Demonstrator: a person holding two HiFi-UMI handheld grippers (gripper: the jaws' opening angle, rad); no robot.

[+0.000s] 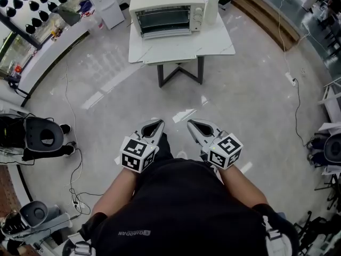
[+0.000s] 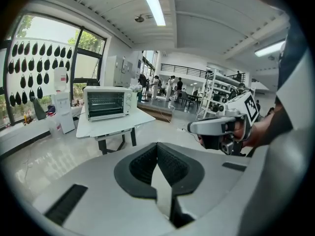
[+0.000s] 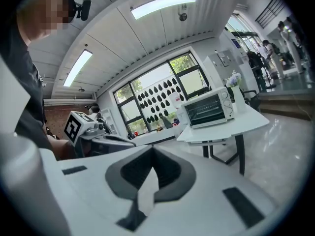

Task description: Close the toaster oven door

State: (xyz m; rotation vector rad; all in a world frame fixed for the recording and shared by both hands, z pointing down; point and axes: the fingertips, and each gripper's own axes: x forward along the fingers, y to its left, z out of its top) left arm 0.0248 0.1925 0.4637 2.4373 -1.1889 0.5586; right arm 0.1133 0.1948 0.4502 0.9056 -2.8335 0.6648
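Observation:
A white toaster oven (image 1: 166,10) stands on a white table (image 1: 213,44) far ahead across the floor. Its glass door looks upright against its front, in the left gripper view (image 2: 104,102) and the right gripper view (image 3: 209,107) too. Both grippers are held close to the person's body, well short of the table. My left gripper (image 1: 158,123) (image 2: 157,145) is shut with nothing between its pads. My right gripper (image 1: 191,122) (image 3: 152,149) is shut and empty too, level with the left one. Each shows in the other's view, the right gripper (image 2: 197,128) and the left gripper (image 3: 106,139).
A white vase of flowers (image 1: 212,5) stands at the oven's right. A white cabinet (image 1: 106,4) and a long counter (image 1: 48,52) lie at the left. A black chair (image 1: 45,135) and floor cables (image 1: 72,159) are near left. More cable (image 1: 295,97) runs at right.

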